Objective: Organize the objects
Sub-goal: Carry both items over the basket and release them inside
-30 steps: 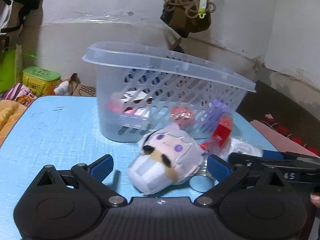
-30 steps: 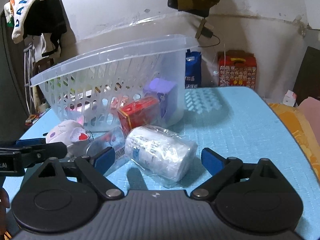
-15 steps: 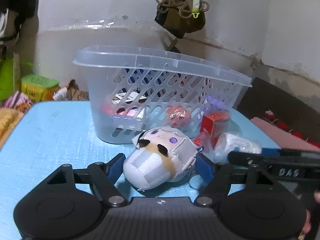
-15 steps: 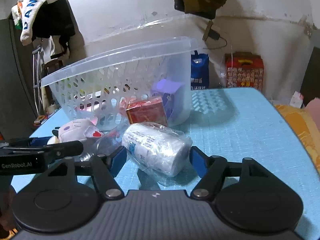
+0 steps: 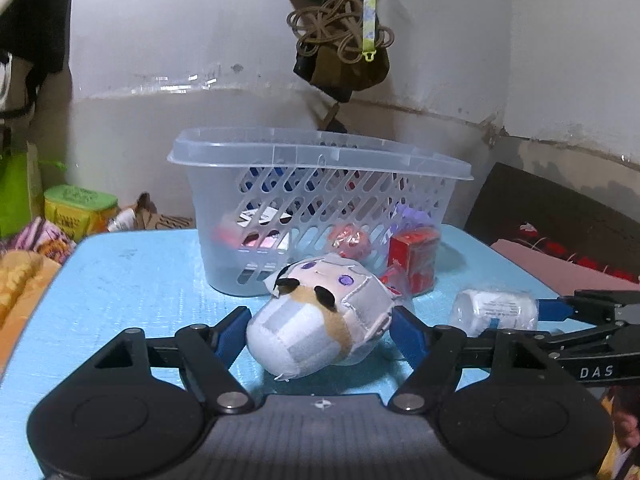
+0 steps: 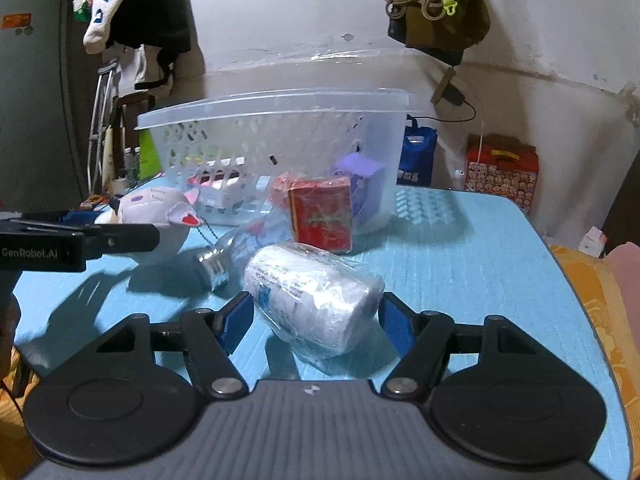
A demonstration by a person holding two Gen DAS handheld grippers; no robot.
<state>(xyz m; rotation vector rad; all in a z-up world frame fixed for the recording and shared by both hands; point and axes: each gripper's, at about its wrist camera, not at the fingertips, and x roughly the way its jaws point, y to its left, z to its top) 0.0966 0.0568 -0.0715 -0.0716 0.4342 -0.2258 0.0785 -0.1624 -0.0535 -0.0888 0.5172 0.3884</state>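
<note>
Left gripper (image 5: pixel 318 330) is bracketing the plush (image 5: pixel 320 316), which is lying on its side on the blue table (image 5: pixel 132 280), just near of the basket (image 5: pixel 312 208). Both blue pads are pressing the plush's flanks, so the jaws are judged to be gripping it. Right gripper (image 6: pixel 316 316) is straddling the wrapped roll (image 6: pixel 314 300), lying on the table near the red box (image 6: pixel 320 216); its pads are meeting the wrap on both sides, so these jaws too appear to be gripping, though lightly.

Handling, as judged: the plush is looking soft and light, and it is likely to be yielding under the pads, so a hold across its widest part is serving best. The roll is looking light but is wearing loose, glossy film, which is likely to be slipping; a hold across the middle of the cylinder, not on the slack wrap ends, is advisable. The basket, already holding several items, is offering the probable destination.
</note>
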